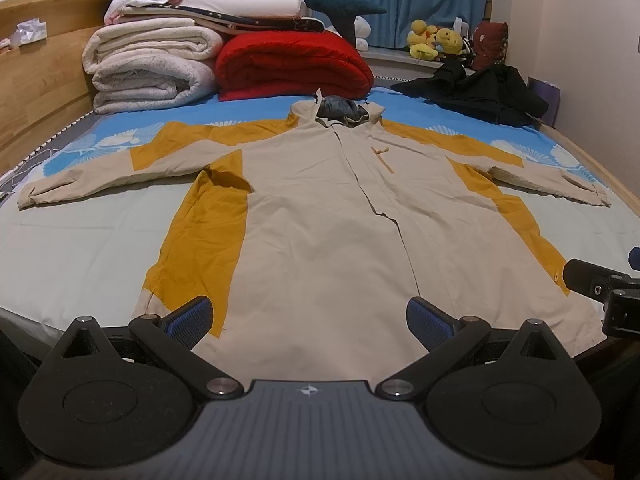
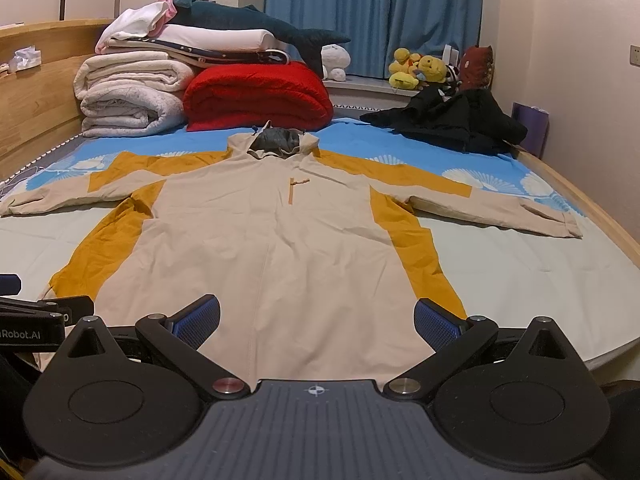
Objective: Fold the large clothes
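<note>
**1 jacket flat on the bed, both grippers wide open**

The beige-and-mustard jacket (image 1: pixel 320 216) lies front-up on the bed (image 1: pixel 72 248), long axis running straight away from the cameras: hem nearest, hood (image 1: pixel 340 110) pointing at the far wall, 2 sleeves spread out to the sides.

The left gripper (image 1: pixel 310 322) hovers over the hem with its jaws spread wide, holding nothing. Same for the right gripper (image 2: pixel 318 322).

Only readable writing: "Robot.AI" on the left gripper's body at the right view's left edge.

Behind the hood: 1 red blanket (image 1: pixel 292 66), 1 stack of white bedding (image 1: pixel 152 64), 1 black garment (image 1: pixel 480 92).
</note>
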### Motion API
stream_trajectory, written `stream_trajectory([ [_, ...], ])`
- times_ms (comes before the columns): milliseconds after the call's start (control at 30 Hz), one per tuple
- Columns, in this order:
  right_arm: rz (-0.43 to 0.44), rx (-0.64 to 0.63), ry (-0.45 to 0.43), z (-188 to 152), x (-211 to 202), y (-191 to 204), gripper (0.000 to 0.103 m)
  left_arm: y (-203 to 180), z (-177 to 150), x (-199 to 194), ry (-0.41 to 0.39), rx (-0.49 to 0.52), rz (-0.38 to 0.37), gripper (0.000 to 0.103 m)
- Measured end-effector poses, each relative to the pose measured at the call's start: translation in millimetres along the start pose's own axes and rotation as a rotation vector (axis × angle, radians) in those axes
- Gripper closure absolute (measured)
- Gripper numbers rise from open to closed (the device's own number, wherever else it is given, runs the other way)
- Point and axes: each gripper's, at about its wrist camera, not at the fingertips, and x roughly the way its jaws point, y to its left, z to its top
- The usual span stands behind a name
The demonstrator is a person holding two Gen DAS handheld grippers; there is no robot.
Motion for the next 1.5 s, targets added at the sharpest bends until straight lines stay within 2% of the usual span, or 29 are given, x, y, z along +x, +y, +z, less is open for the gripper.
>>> stream_trajectory([
  [1167,-0.001,-0.001,-0.003,1.6,-0.2,1.2,0.001,0.4,0.2,0.0,0.0,-0.001,-0.001,0.0],
  [1500,-0.018,0.017,-0.048,5.9,-5.6,-2.4,0.003,0.4,-0.5,-0.9,-0.013,-0.005,-0.001,0.0],
])
